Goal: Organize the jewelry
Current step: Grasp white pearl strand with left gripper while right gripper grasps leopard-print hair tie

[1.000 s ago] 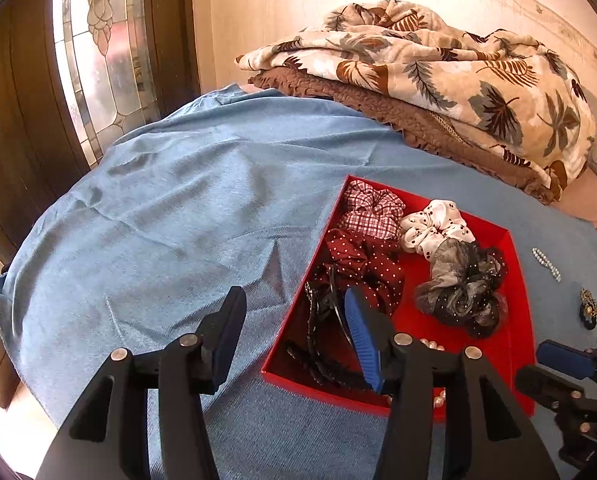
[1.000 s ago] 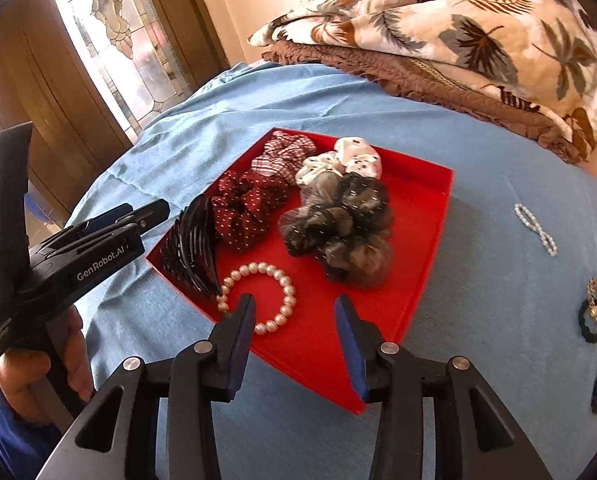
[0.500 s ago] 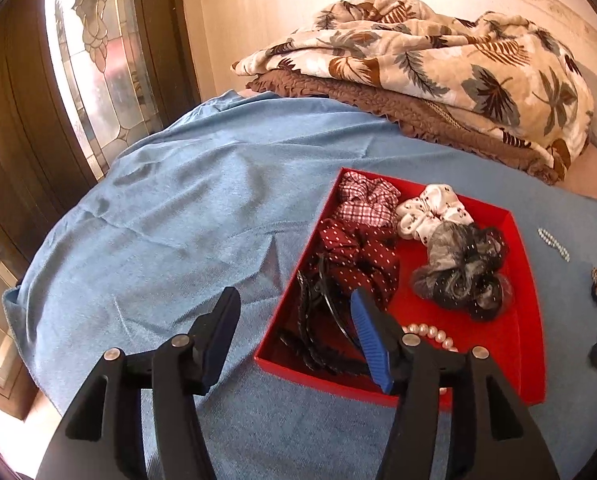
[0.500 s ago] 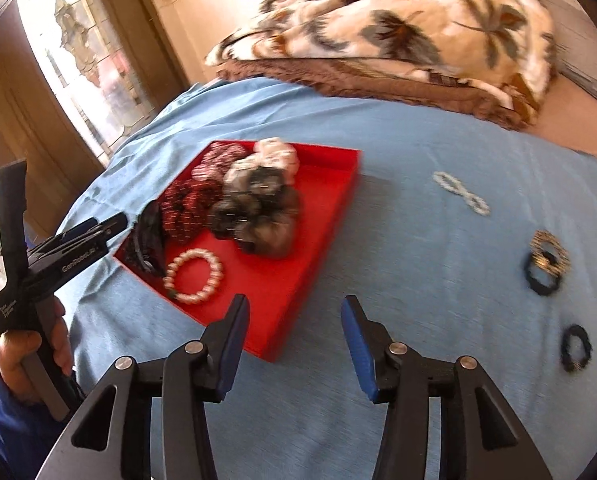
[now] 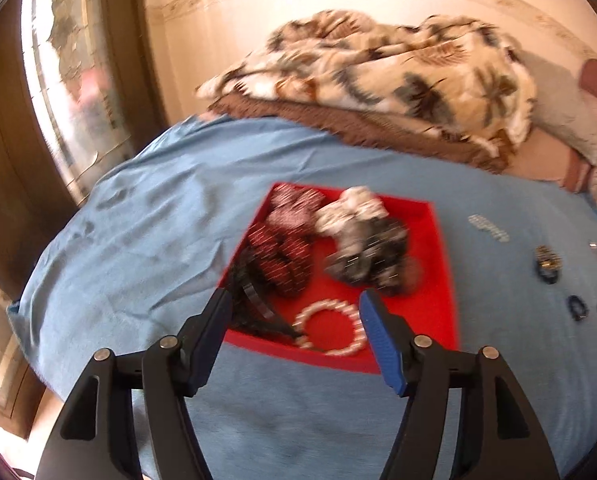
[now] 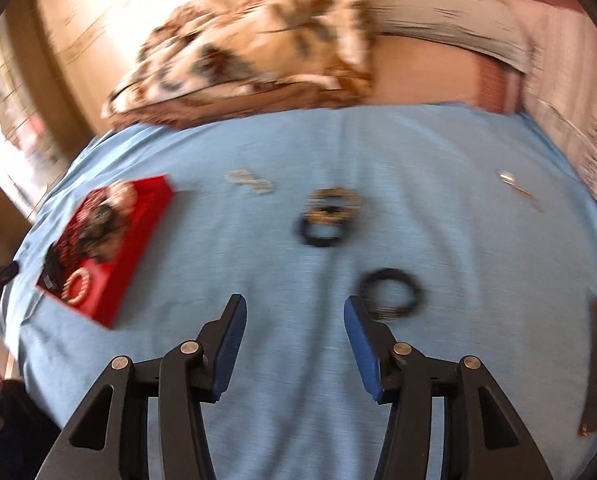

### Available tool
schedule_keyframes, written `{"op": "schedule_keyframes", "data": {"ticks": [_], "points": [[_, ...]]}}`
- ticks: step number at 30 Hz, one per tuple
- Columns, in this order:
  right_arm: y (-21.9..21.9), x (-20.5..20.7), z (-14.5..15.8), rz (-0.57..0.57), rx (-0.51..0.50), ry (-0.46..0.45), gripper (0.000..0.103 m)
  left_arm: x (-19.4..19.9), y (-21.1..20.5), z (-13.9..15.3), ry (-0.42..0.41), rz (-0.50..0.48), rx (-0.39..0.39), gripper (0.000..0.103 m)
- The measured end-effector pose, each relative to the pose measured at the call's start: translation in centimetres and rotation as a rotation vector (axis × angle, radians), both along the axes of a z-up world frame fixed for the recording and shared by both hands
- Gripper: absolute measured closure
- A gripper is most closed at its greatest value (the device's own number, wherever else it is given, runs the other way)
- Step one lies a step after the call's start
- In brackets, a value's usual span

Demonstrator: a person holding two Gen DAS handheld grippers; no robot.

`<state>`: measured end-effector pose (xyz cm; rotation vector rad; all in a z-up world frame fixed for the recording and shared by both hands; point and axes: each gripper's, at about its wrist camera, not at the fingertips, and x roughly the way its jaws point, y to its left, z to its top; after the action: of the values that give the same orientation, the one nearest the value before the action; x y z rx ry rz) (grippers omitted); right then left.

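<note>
You're over a bed spread with a blue sheet [image 5: 146, 240]. A leaf-print blanket [image 5: 378, 68] lies heaped on a brown one [image 5: 338, 124] at the far side. Behind them is a cream wall [image 5: 258, 20] with a border strip; a sunlit leaded-glass window [image 5: 66, 92] stands left in dark wood.

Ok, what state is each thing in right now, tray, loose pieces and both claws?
red tray: on the blue cloth, holding scrunchies and other pieces
pearl bracelet: lying in the tray
black ring: loose on the cloth
gold and black pair: loose, touching
left claw: empty, jaws opening
right claw: empty, jaws opening
</note>
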<state>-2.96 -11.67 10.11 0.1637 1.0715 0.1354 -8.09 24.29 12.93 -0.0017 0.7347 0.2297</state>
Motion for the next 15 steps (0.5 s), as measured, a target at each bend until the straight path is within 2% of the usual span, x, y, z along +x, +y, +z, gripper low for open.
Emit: {"op": "schedule_keyframes", "data": {"ticks": [5,8,15], "points": [[-5.3,-0.3,-0.9,-0.107,0.037,0.012,0.048,1.8,-4.6,1.5,0.008,-0.112,-0.012,0.035],[-7.0,0.0,-1.5,-0.145,0.076,0.015,0.048,3.6,-7.7,1.9,0.03,-0.189,-0.054,0.035],[-7.4,2.6,-2.7,-0.12,0.144,0.013,0.048,9.9,-13.3,1.6,0.09,-0.275,-0.142,0.035]]}}
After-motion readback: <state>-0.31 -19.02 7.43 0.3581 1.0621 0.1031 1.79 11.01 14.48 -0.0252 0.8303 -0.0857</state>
